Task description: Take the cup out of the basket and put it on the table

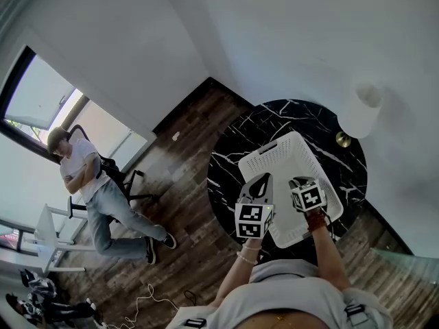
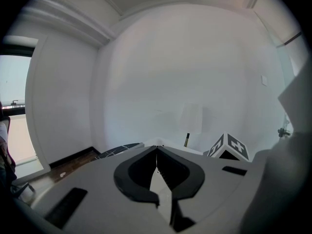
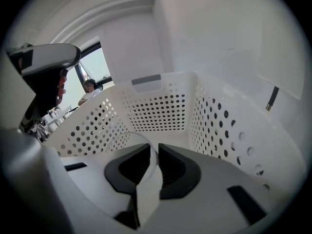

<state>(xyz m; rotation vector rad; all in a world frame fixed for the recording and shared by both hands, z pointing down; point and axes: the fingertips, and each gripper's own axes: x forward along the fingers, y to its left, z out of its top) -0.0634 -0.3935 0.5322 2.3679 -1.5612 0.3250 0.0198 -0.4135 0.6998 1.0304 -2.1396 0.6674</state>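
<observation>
A white perforated basket [image 1: 274,151] stands on the round black marble table [image 1: 288,114]. In the right gripper view I am inside the basket [image 3: 156,106]. My right gripper [image 3: 157,147] is shut on the thin wall of a white cup [image 3: 127,139], whose curved rim runs off to the left of the jaws. In the head view the right gripper [image 1: 299,182] dips into the basket's near end and hides the cup. My left gripper [image 1: 262,179] hovers over the basket's near left rim. In the left gripper view the left gripper [image 2: 156,148] points at the wall, shut and empty.
A white-shaded lamp [image 1: 360,110] on a brass base stands at the table's back right, close to the wall. A person [image 1: 82,177] sits in a chair on the wooden floor far to the left. White furniture [image 1: 48,235] stands beyond that person.
</observation>
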